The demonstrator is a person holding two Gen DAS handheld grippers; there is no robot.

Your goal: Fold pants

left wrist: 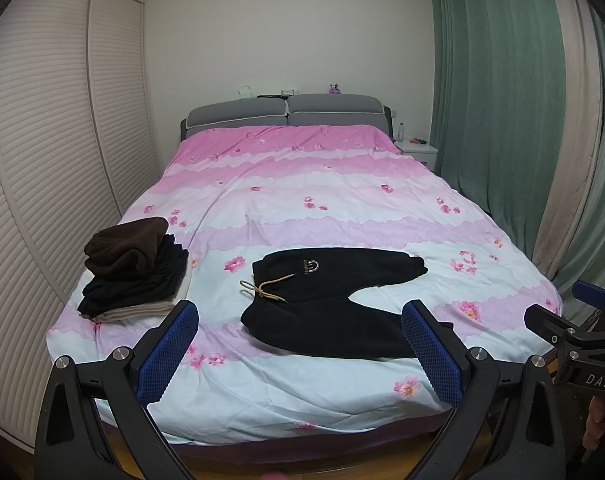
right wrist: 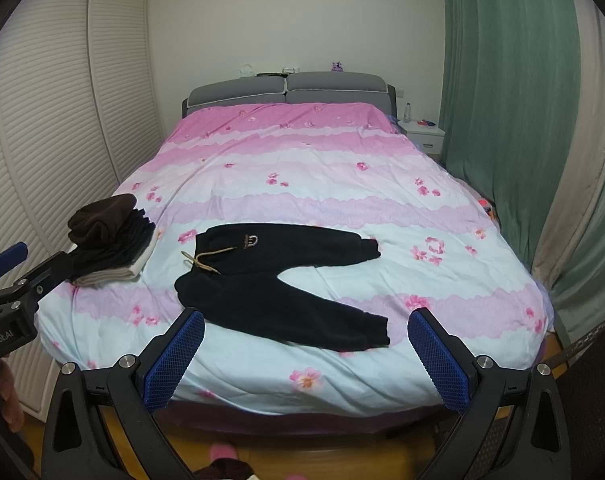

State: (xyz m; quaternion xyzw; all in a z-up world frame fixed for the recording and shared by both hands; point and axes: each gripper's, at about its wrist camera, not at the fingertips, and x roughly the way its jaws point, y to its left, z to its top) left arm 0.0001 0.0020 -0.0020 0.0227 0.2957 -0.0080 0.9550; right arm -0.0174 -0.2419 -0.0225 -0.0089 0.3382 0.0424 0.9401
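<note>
Waiting Over Unfolded Pants

Lying flat near the foot of the bed [left wrist: 342, 184], the black pants [right wrist: 278, 284] spread their legs toward 3 o'clock, waistband at 9 o'clock. Left gripper [left wrist: 302, 344] and right gripper [right wrist: 306, 350] hover with jaws apart, holding nothing. Soft, light fleece should drape; waistband and cuffs look like the best holds. A clothes stack [left wrist: 134, 272] sits at 10 o'clock; open duvet lies beyond.
</note>
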